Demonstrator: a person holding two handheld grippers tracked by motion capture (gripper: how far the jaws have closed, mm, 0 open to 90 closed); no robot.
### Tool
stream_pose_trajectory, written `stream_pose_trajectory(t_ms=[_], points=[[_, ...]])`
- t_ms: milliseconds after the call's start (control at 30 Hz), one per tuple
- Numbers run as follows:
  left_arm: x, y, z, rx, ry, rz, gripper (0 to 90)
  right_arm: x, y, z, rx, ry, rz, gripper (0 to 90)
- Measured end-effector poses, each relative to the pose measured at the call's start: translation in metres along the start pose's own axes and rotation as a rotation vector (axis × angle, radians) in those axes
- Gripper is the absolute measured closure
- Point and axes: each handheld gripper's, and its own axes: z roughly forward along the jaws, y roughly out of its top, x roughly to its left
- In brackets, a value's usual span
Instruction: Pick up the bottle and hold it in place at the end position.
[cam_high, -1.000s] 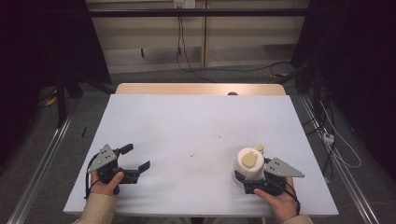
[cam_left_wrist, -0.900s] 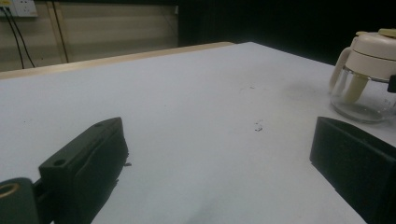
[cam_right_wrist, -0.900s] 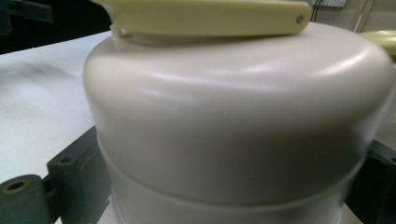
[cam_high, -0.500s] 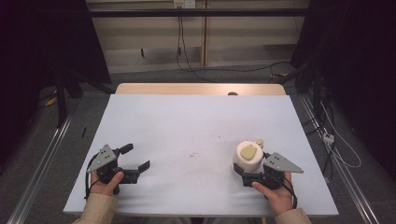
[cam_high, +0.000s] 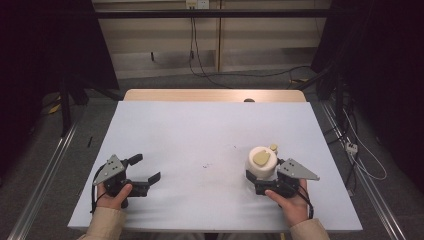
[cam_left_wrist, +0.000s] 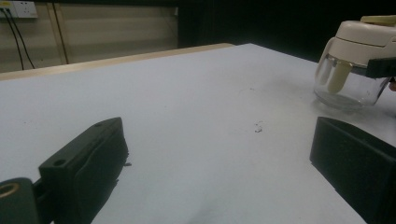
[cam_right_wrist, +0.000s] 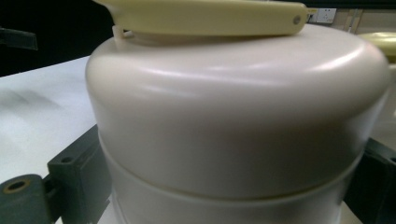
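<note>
A clear glass jar (cam_high: 262, 162) with a cream lid and a yellowish flip tab stands at the right front of the white table (cam_high: 210, 130). My right gripper (cam_high: 259, 178) is shut on it, one black jaw on each side of the jar (cam_right_wrist: 233, 116), and a hand holds the gripper from behind. In the left gripper view the jar (cam_left_wrist: 357, 51) shows its glass base near the table surface. My left gripper (cam_high: 146, 167) rests at the left front, held by the other hand. It is open, with nothing between its jaws (cam_left_wrist: 219, 154).
A few dark specks (cam_high: 206, 165) mark the table between the grippers. A wooden strip (cam_high: 215, 95) runs along the far edge, with a small dark object (cam_high: 248, 100) on it. Cables lie on the floor beyond. Metal rails run along both sides of the table.
My right gripper has carried the jar slightly away from the person, and the jar now stands more upright. The left gripper has stayed put.
</note>
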Motion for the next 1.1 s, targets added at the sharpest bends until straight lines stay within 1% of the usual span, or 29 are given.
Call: stream_pose_trajectory(t_ms=[100, 167, 233, 400, 467, 567, 900, 967, 1100], points=[[0.0, 0.0, 0.0, 0.007, -0.004, 0.012, 3.2, 0.002, 0.003, 0.003, 0.002, -0.002, -0.019, 5.4], [0.0, 0.0, 0.0, 0.004, -0.006, 0.011, 3.2, 0.002, 0.004, 0.005, -0.002, 0.005, -0.011, 5.4], [0.0, 0.0, 0.0, 0.005, -0.006, 0.014, 3.2, 0.003, 0.005, 0.007, -0.001, 0.005, -0.016, 5.4], [-0.001, 0.0, 0.0, -0.001, -0.006, 0.007, 3.2, 0.004, 0.007, 0.012, -0.003, 0.011, -0.009, 5.4], [-0.001, 0.0, 0.0, 0.001, -0.004, 0.011, 3.2, 0.004, 0.008, 0.013, -0.007, 0.014, 0.0, 5.4], [-0.001, 0.0, 0.001, -0.003, -0.006, 0.008, 3.2, 0.005, 0.01, 0.016, -0.006, 0.014, -0.014, 5.4], [-0.001, 0.0, 0.001, -0.002, -0.007, 0.007, 3.2, 0.007, 0.015, 0.027, -0.011, 0.029, -0.005, 5.4], [-0.001, 0.0, 0.001, -0.002, -0.008, 0.007, 3.2, 0.008, 0.016, 0.029, -0.007, 0.027, -0.015, 5.5], [-0.001, 0.0, 0.0, -0.002, -0.008, 0.008, 3.2, 0.009, 0.019, 0.034, -0.006, 0.03, -0.019, 5.5]])
